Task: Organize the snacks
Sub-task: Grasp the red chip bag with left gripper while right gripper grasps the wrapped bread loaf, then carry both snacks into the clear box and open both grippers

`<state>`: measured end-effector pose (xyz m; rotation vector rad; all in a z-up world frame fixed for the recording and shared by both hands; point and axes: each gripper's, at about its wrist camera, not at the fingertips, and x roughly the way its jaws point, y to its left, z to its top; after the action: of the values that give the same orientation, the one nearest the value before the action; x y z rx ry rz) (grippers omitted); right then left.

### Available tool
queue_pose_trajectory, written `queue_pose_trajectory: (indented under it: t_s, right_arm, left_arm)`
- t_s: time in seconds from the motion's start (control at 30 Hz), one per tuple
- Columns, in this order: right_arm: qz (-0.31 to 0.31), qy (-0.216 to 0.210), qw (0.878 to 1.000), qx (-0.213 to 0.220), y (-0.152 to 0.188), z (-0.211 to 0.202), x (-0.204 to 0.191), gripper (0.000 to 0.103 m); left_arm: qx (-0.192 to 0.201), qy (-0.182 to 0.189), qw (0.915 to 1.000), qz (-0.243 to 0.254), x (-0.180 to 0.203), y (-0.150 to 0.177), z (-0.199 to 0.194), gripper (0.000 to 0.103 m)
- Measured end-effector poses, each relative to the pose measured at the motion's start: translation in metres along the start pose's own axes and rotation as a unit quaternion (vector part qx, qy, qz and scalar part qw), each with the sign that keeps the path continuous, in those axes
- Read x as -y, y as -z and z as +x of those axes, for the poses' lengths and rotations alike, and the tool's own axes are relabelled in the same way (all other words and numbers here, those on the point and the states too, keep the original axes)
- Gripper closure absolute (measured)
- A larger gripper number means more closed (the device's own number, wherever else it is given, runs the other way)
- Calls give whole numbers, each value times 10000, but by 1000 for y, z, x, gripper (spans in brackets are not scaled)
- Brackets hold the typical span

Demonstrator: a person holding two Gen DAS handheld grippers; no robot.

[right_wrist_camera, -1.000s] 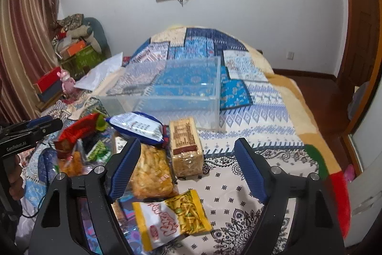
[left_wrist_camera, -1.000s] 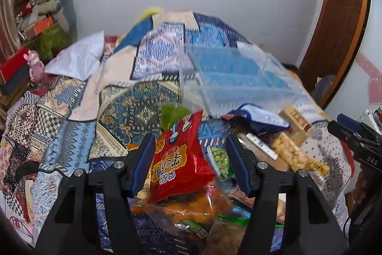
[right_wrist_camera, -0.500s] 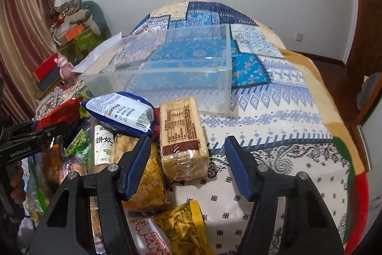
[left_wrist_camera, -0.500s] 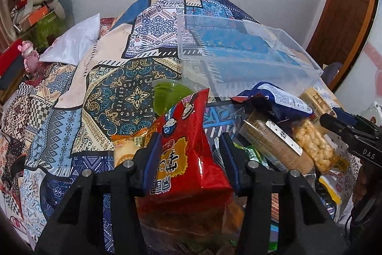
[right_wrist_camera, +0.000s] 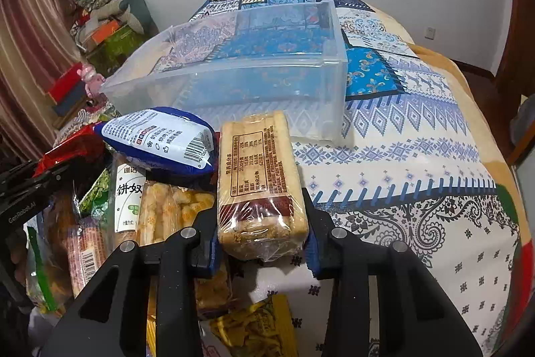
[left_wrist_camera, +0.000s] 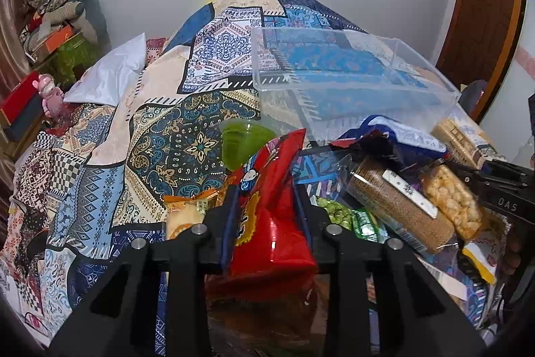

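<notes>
Left gripper (left_wrist_camera: 267,206): fingers clenched on red snack bag (left_wrist_camera: 272,216), soft, crinkly.
Right gripper (right_wrist_camera: 260,223): fingers pinched wrapped cake block (right_wrist_camera: 259,186) sides, probably crushable, before clear bin (right_wrist_camera: 240,69).

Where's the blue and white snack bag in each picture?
Left wrist view: blue and white snack bag sits right of centre, below the clear plastic bin.
Right wrist view: it lies left of centre.
Shared landmark: the clear bin just behind.

Snack pile before the bin

Your clear bin (right_wrist_camera: 234,69) sits on the bedspread (right_wrist_camera: 418,156), behind the snack pile (right_wrist_camera: 160,189) (which lies to your left); a pillow (left_wrist_camera: 110,72) lies farther left.
</notes>
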<state>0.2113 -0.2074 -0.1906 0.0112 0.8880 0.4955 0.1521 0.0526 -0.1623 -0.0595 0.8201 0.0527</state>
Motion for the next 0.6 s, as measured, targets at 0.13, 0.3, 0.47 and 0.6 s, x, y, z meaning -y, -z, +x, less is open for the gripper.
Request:
queue_pose_trajectory:
  t_s: [0.13,0.3,0.47,0.6]
  right_arm:
    - [78,8,9999,110,1,-11,5,69]
    - [109,72,9992,374,0,-33,9,69]
    - [68,110,9979,642,-6,-52,7,69]
    - [-22,135,9960,884,-16,-66,-1,69]
  left_arm:
    - [84,126,9999,-81,-3,-5,-12,75]
    - [281,216,9993,-151,-3,-12,-33,75]
    - [535,368,9977,-165,-1,-26,-54,75]
    - [700,489,9962,-183,0,-41,-64,75]
